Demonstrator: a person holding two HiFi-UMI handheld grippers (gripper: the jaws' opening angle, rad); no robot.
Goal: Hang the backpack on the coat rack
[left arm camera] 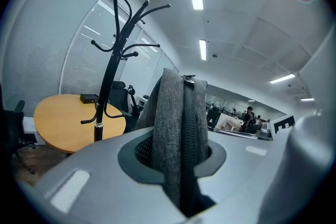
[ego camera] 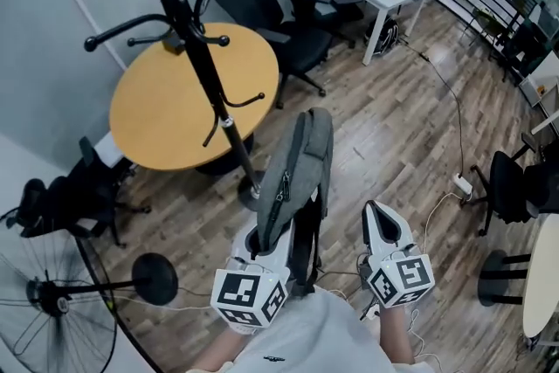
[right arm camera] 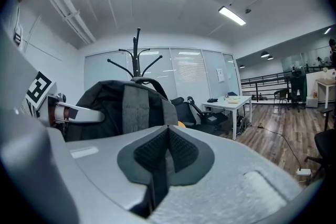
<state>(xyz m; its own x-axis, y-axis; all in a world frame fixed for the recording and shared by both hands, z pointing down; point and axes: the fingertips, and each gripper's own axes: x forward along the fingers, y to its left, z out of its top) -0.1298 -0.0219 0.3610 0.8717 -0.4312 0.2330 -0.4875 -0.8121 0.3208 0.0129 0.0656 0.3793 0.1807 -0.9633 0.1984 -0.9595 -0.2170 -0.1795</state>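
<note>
The grey fabric backpack (ego camera: 297, 170) is not hung yet: it stands at lower centre, clamped in the jaws of our left gripper (ego camera: 262, 242), while our right gripper (ego camera: 384, 227) has its jaws closed on nothing visible. The black metal coat rack (ego camera: 196, 48) rises at upper left, in front of the round wooden desk (ego camera: 148, 127). Open wooden floor (ego camera: 376, 135) lies between us and the rack.

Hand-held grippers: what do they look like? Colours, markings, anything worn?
They match. The left hand-held gripper and the right hand-held gripper have smooth light-grey shells that taper to two jaws, lined with dark textured pads. Each carries a white cube with black square markers. The person wears a light top.
</note>
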